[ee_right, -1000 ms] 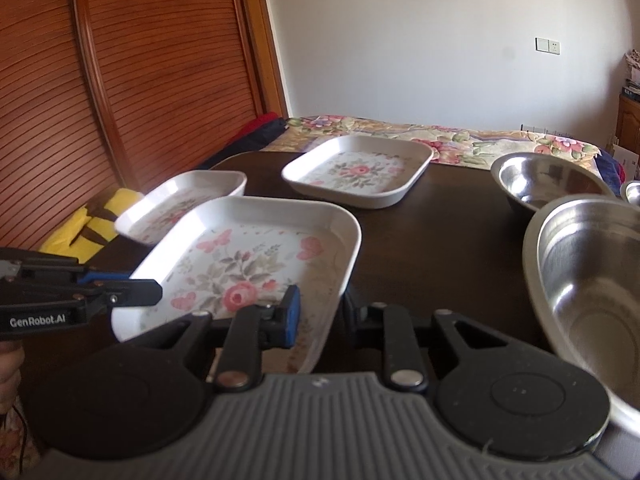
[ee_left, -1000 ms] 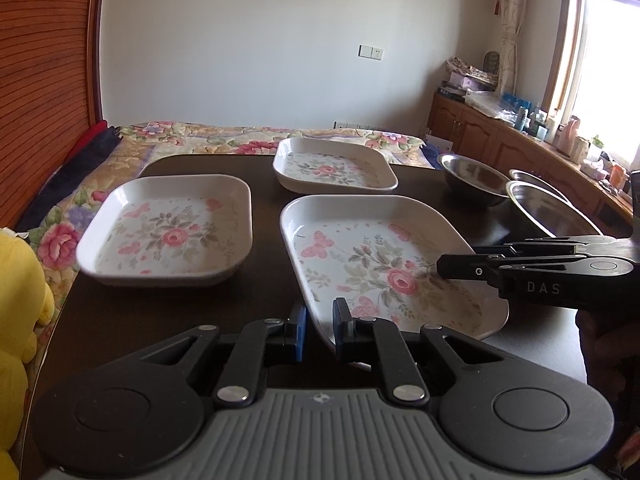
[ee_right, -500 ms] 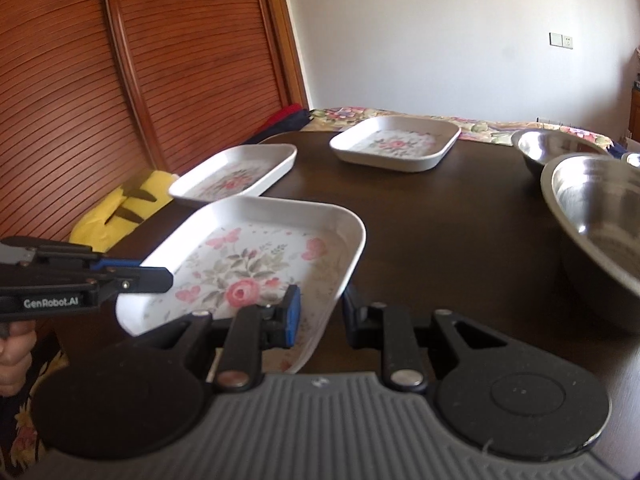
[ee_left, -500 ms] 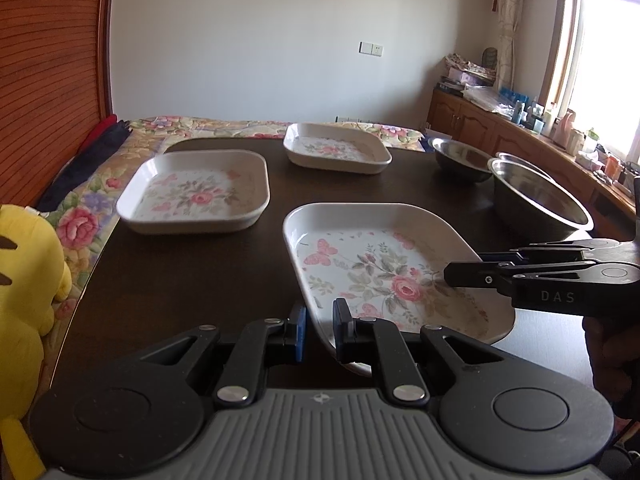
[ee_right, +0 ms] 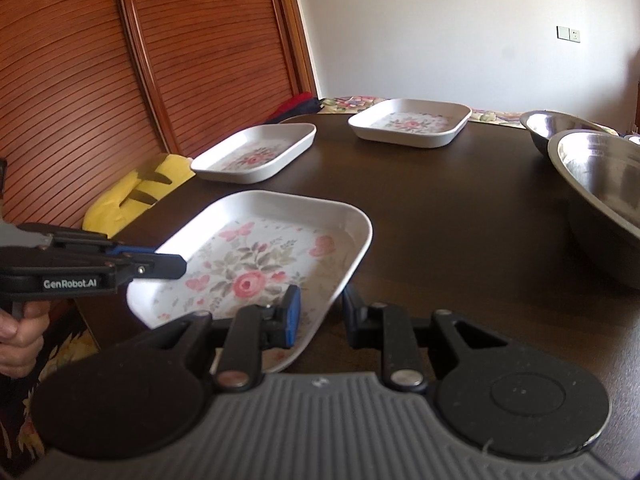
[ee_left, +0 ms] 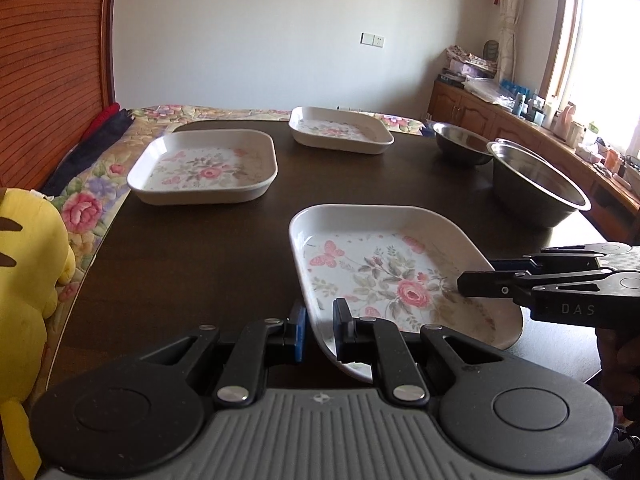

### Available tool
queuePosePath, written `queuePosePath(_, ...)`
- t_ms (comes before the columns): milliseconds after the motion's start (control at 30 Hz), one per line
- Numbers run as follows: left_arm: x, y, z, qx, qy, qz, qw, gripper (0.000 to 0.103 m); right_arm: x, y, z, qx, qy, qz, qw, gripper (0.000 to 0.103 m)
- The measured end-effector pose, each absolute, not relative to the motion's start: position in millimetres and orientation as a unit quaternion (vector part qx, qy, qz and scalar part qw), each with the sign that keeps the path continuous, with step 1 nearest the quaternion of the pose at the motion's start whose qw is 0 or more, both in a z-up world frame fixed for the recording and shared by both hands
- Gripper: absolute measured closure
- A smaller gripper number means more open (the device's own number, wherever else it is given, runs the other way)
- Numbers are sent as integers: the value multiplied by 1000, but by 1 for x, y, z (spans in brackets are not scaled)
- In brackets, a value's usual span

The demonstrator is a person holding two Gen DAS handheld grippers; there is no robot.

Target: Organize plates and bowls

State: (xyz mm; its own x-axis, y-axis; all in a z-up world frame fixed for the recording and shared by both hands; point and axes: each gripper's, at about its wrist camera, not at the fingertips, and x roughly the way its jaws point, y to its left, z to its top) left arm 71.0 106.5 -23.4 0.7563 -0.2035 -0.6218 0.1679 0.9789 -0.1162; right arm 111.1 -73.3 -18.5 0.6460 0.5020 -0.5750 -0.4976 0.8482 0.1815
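Two grippers share one load: the left gripper (ee_left: 318,326) and right gripper (ee_right: 318,312) each pinch a rim of the floral square plate (ee_left: 384,276), lower centre. Rigid, probably light, slick; rims suit. Three floral plates and two steel bowls (ee_left: 536,184) show.

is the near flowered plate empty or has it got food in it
Empty: the near flowered plate shows only its printed roses and butterflies, while both tongs, left and right, straddle its rim.

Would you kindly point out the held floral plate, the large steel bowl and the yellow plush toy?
held floral plate (ee_left: 404,292): left wrist view, its centre rose.
large steel bowl (ee_left: 532,176): left wrist view, inner wall.
yellow plush toy (ee_left: 24,272): left wrist view, body.
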Motion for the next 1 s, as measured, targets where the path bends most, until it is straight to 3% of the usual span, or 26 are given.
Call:
queuePosePath(600, 72, 109, -22, -29, 322, -89, 942, 89, 107, -75, -14, -4, 305, 262, 916, 74)
queuePosePath(700, 73, 112, -21, -33, 320, -86, 943, 86, 108, -78, -10, -6, 297, 253, 921, 68)
queuePosePath(1000, 80, 120, -14, -34, 313, -78, 946, 80, 123, -81, 4, -10, 275, 247, 929, 68)
